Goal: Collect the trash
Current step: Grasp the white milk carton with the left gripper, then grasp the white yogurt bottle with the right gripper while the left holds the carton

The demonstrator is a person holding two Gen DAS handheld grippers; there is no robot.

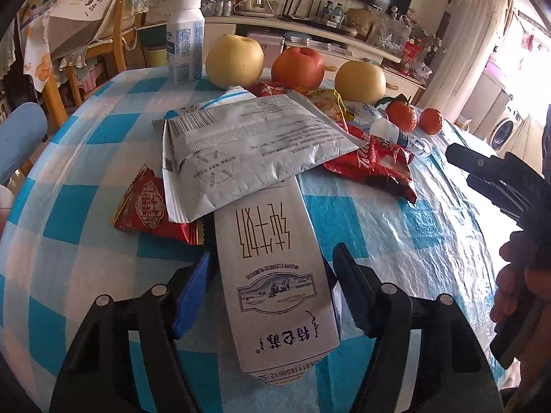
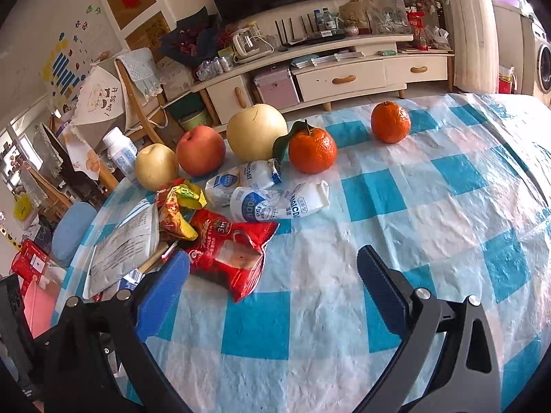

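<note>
A red apple (image 2: 200,149) sits on the checked tablecloth (image 2: 430,206) between two yellow pears (image 2: 256,131), one of them (image 2: 156,166) smaller. Right of the apple lie two mandarins (image 2: 312,149) (the nearer keeps a green leaf), the other (image 2: 390,122) farther off. Left of the apple stands a white bottle (image 1: 185,39).
</note>
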